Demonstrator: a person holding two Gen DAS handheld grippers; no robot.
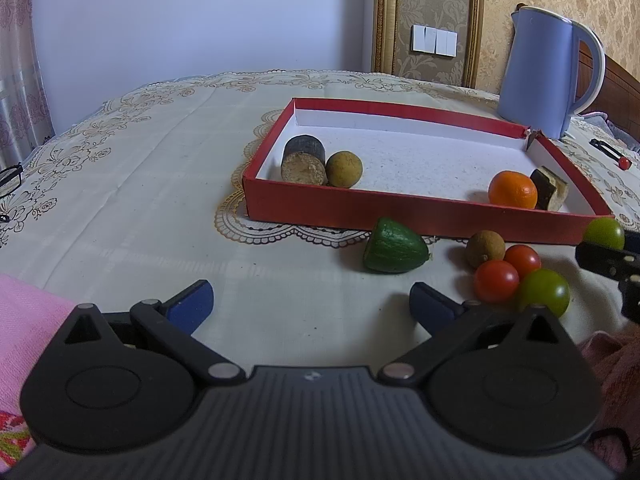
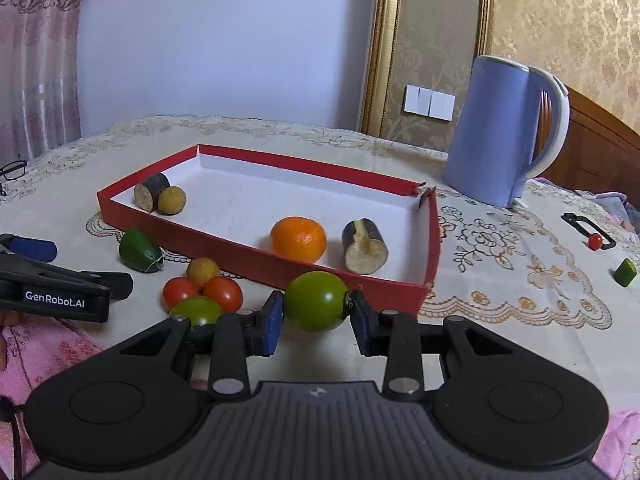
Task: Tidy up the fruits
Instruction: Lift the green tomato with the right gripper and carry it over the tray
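Observation:
My right gripper [image 2: 316, 314] is shut on a green tomato [image 2: 316, 300], its blue pads pressing both sides, just in front of the red tray [image 2: 256, 260]. That held tomato [image 1: 604, 233] shows at the right edge of the left wrist view. The tray holds an orange [image 2: 298, 239], two dark cut pieces [image 2: 365, 246] [image 2: 151, 192] and a tan longan [image 2: 172, 200]. On the cloth lie two red tomatoes [image 2: 222, 293], another green tomato [image 2: 196, 310], a longan [image 2: 203, 270] and a cut cucumber end [image 2: 139, 251]. My left gripper [image 1: 312, 306] stands open over bare cloth.
A blue kettle [image 2: 500, 136] stands behind the tray at the right. Glasses [image 2: 12, 170] lie at the far left. A small green piece [image 2: 625, 272] and a black clip with a red ball [image 2: 594, 240] lie at the far right. Pink cloth [image 1: 28, 320] covers the near edge.

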